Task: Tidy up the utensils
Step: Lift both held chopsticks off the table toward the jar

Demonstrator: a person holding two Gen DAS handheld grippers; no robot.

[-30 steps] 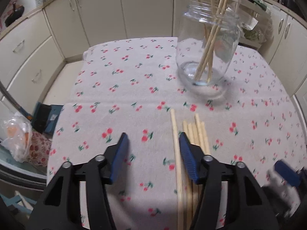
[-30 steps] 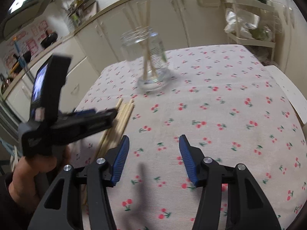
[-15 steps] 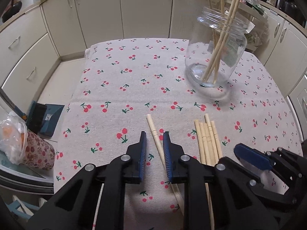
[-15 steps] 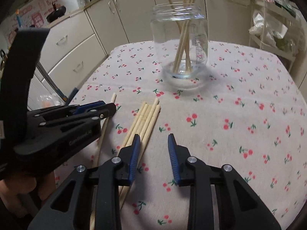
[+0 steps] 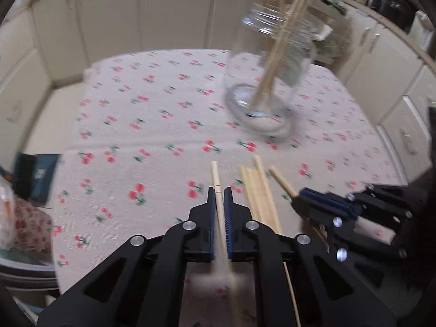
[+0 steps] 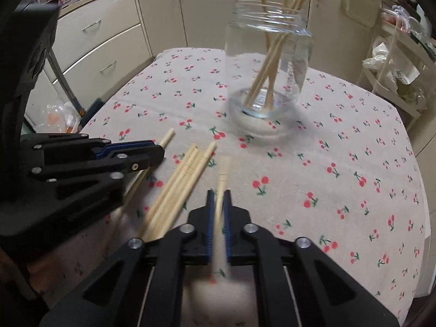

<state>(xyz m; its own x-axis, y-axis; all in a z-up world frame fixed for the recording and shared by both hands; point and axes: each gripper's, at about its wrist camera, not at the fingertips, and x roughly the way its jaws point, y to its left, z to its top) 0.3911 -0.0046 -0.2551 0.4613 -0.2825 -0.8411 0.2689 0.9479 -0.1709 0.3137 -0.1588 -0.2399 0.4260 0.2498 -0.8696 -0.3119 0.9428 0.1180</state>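
Indoor light is soft and a bit dim, yellowish overall, no harsh glare. Left wrist view is pretty smeary: the glass jar (image 5: 269, 81) ahead of the left tongs (image 5: 219, 199) is motion-blurred, and so are the cupboards (image 5: 109, 13) behind it. Right wrist view is sharper further out, the cherry-print cloth (image 6: 340, 163) on the bench reads crisp to the right of the right tongs (image 6: 218, 201). In both, the chopstick right between the pads goes mushy and out of focus close to the lens. Heavy fisheye bend, dark vignette at the corners. Faint soft shadow around the jar base.
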